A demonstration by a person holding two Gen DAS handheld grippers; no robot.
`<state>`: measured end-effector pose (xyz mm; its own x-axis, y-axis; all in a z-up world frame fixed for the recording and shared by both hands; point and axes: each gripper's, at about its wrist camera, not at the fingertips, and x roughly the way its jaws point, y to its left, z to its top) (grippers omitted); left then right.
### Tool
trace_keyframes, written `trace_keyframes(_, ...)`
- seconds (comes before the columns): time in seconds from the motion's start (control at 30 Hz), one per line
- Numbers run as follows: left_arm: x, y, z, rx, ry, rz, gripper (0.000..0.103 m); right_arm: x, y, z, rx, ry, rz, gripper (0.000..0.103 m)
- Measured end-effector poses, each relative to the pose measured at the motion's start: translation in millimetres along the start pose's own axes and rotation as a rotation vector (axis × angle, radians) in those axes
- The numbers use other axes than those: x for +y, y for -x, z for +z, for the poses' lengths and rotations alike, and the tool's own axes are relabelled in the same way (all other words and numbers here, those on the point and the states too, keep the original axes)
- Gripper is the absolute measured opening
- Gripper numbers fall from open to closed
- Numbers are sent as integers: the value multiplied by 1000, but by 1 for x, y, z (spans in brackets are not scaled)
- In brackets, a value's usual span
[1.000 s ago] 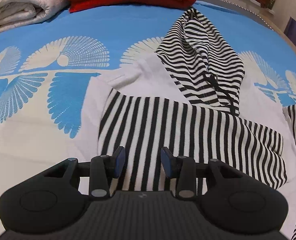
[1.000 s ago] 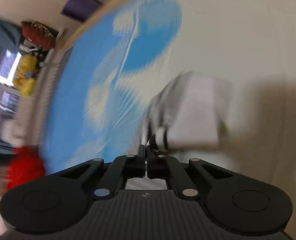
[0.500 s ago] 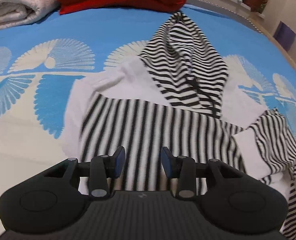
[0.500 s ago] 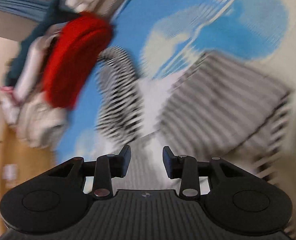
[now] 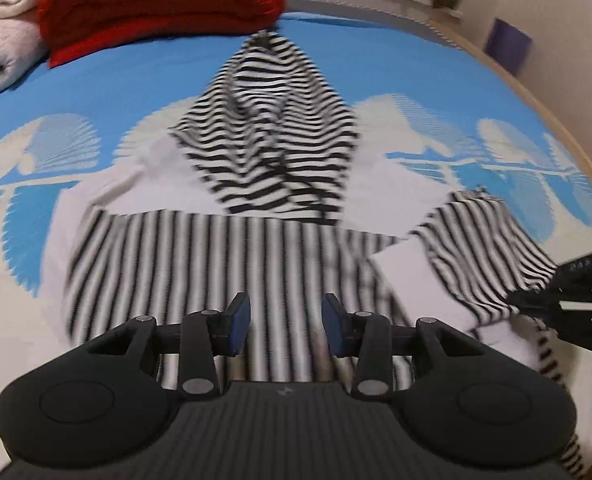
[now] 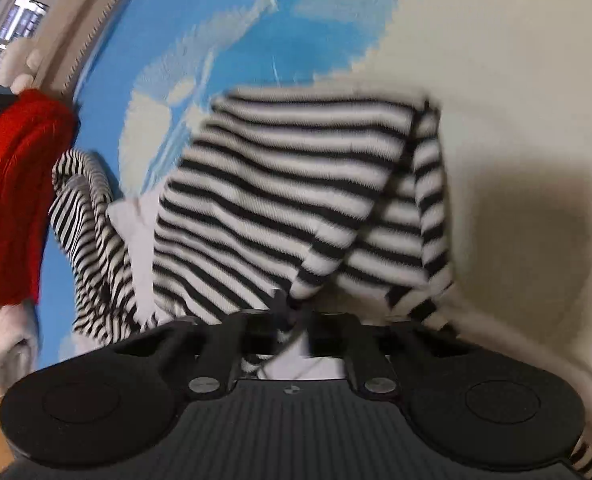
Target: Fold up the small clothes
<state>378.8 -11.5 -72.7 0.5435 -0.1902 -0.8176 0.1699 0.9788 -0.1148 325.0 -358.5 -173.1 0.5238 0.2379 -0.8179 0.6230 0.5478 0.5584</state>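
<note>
Right wrist view: the right gripper [image 6: 292,320] is clenching the striped hoodie's [image 5: 232,264] sleeve [image 6: 296,208] on the bed [image 5: 144,76], best carried flat across the body, while the left gripper's [image 5: 284,324] fingers are hovering released.

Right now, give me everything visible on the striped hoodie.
The striped hoodie is small, of black-and-white striped knit with plain white panels at the shoulders. It lies spread on the blue and white bedspread, hood pointing toward the red blanket, a dark drawstring on the hood. The right tongs are shut on striped cloth at its sleeve end. The left tongs hover open above its body.
</note>
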Motion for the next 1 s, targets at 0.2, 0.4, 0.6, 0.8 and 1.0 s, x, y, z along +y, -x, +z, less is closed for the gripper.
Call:
trace_keyframes(0.2, 1, -15, -5, 78, 248, -273, 46, 10, 33, -26, -76, -78, 170, 2)
trace_keyframes(0.4, 13, -42, -13, 182, 464, -394, 52, -6, 32, -50, 10, -283, 327, 2)
trace_keyframes(0.6, 1, -54, -16, 185, 411, -321, 52, -2, 35, -45, -46, -165, 138, 5)
trace_keyframes(0.8, -26, -64, -20, 173, 319, -291, 52, 4, 36, -30, -28, -66, -5, 20)
trace_keyframes(1.0, -60, -64, -29, 133, 105, -165, 0, 15, 61, -15, -161, 19, -26, 25)
